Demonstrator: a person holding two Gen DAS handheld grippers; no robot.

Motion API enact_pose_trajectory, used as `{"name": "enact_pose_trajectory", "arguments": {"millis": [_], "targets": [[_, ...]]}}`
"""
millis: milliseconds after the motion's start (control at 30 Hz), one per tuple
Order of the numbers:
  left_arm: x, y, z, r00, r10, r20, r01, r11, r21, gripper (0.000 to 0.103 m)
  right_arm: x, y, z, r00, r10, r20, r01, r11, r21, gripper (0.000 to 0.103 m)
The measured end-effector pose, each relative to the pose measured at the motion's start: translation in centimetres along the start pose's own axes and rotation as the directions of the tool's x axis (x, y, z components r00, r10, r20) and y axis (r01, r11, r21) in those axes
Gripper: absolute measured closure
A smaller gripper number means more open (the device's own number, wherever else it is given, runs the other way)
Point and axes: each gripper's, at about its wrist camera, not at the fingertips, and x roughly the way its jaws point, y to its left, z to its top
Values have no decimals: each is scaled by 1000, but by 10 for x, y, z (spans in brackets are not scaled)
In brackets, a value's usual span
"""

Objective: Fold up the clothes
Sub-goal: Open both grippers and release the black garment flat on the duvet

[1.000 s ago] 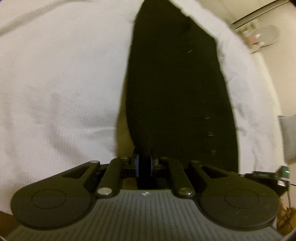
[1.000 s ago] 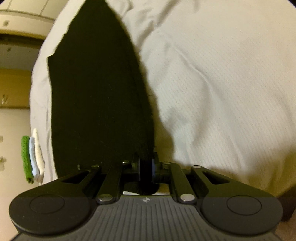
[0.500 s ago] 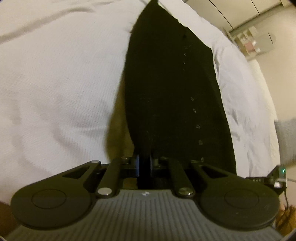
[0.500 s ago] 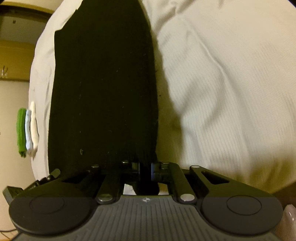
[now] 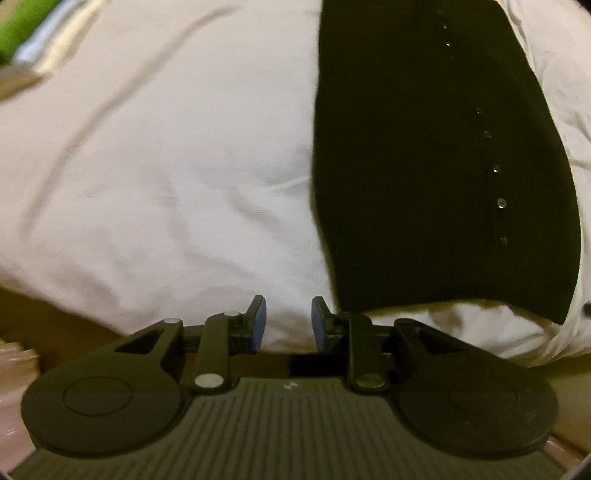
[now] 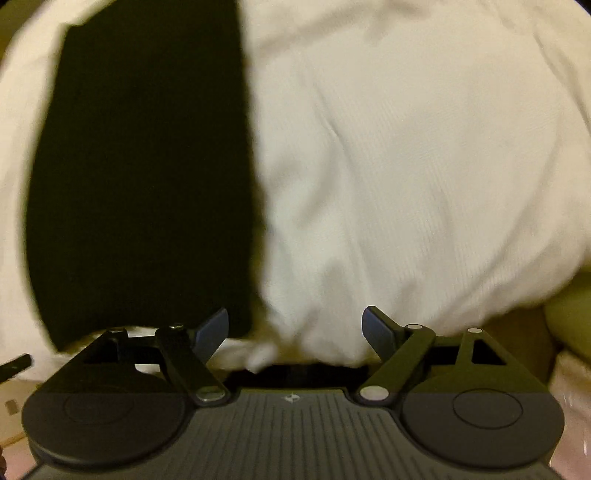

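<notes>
A black garment (image 5: 424, 166) with a row of small shiny studs lies flat as a long folded strip on a white bedspread (image 5: 166, 166). In the left wrist view it fills the upper right, and my left gripper (image 5: 288, 319) hangs above the bed's near edge, left of the garment's near corner, its jaws opening with nothing between them. In the right wrist view the same garment (image 6: 147, 166) lies at the left. My right gripper (image 6: 295, 325) stands wide, jaws still opening, empty, just right of the garment's near corner.
The white bedspread (image 6: 424, 166) is creased and drops off at its near edge. A green and white bundle (image 5: 26, 33) shows blurred at the far left of the left wrist view. Brownish floor (image 5: 44, 325) lies below the bed edge.
Both grippers have let go of the black garment's near edge and lifted away. The garment now lies flat on the bed, and both pairs of jaws have parted.
</notes>
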Motion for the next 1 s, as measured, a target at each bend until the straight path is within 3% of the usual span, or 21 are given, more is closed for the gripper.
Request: {"name": "enact_pose_trajectory", "arguments": {"millis": [67,133,333,500,600,700,1000], "targets": [[-34,-15,4,999,7,54,-7,1000,-4,81,-28,15,5,997,53,61,-49,997,-64,15],[-66,-41,13,994,5,112,-5,1000,4,68,-53,39,17,988,107,113,-89,984,-152,15],[-136,-98,33,972,-17,235,0,997,74,57,-125,89,24,936,233,262,-154,944,-292,14],[-172,-110,41,961,-45,275,8,991,131,55,-153,96,0,907,190,376,-73,950,-304,14],[-175,-104,37,952,-58,302,0,982,187,50,-159,103,-26,891,155,426,-49,967,-249,14],[-182,-91,25,944,-78,320,-2,970,242,41,-160,112,-51,893,120,434,-45,983,-180,14],[-183,-36,-8,946,-101,307,-7,944,331,36,-154,155,-123,894,24,448,5,998,-64,14]]}}
